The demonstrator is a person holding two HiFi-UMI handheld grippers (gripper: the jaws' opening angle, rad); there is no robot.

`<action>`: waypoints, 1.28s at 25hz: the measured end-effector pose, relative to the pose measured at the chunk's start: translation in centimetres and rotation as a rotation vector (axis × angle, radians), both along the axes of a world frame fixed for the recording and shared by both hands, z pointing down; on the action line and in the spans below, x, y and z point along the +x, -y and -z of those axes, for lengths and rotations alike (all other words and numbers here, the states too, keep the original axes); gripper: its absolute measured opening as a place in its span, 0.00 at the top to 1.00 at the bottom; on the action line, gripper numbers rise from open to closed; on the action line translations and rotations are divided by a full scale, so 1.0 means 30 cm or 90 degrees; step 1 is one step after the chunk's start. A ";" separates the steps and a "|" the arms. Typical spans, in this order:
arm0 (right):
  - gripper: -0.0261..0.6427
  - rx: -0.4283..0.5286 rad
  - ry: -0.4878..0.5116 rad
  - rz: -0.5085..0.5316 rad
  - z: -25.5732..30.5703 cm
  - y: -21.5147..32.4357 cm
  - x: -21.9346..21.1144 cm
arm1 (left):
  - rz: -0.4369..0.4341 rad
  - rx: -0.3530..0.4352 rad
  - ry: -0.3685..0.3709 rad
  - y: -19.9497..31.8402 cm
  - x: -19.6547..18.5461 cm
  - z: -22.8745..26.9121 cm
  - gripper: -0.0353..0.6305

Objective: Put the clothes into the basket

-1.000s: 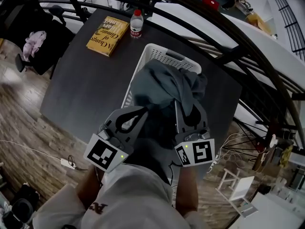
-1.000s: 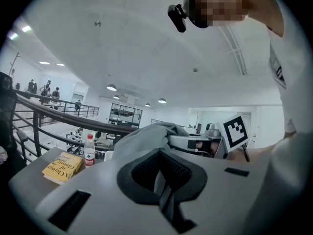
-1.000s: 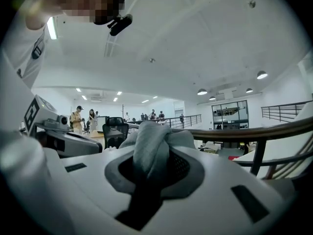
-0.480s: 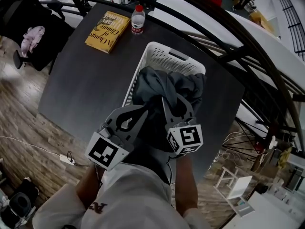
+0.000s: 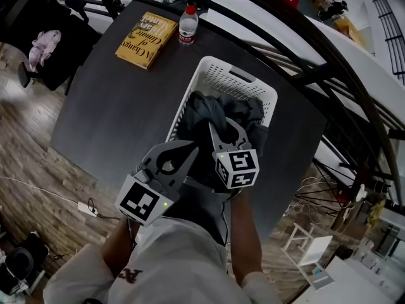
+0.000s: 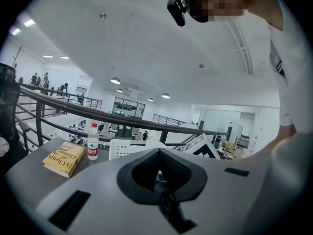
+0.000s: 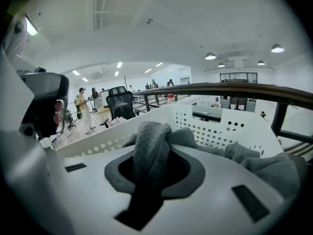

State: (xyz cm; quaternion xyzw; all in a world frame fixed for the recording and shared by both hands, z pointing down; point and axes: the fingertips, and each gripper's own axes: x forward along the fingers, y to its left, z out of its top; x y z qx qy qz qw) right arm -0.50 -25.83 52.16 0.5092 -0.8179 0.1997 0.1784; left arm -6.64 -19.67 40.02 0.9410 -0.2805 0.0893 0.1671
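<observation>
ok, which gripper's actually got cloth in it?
Right gripper: fingers pinch a grey garment over the basket. Left gripper: fingers shut, empty.

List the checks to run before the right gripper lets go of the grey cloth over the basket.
1. Right gripper shut on grey cloth: ok.
2. Cloth bulk inside the white basket walls: ok.
3. Cloth hanging over the basket's near rim, hidden behind the grippers: cannot tell.
4. Left gripper shut, empty, off the cloth: ok.
5. Book and bottle stand apart from the basket: ok.
</observation>
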 end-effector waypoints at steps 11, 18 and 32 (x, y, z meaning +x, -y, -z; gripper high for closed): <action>0.83 -0.072 -0.016 0.005 -0.148 0.022 -0.014 | -0.003 -0.005 -0.001 -0.005 0.002 -0.020 0.96; 0.81 -0.103 -0.021 0.018 -0.222 0.018 -0.022 | 0.005 -0.013 0.006 0.001 -0.010 -0.041 0.96; 0.70 -0.113 -0.096 0.035 -0.275 0.008 -0.028 | 0.018 -0.021 0.009 0.002 -0.026 -0.066 0.96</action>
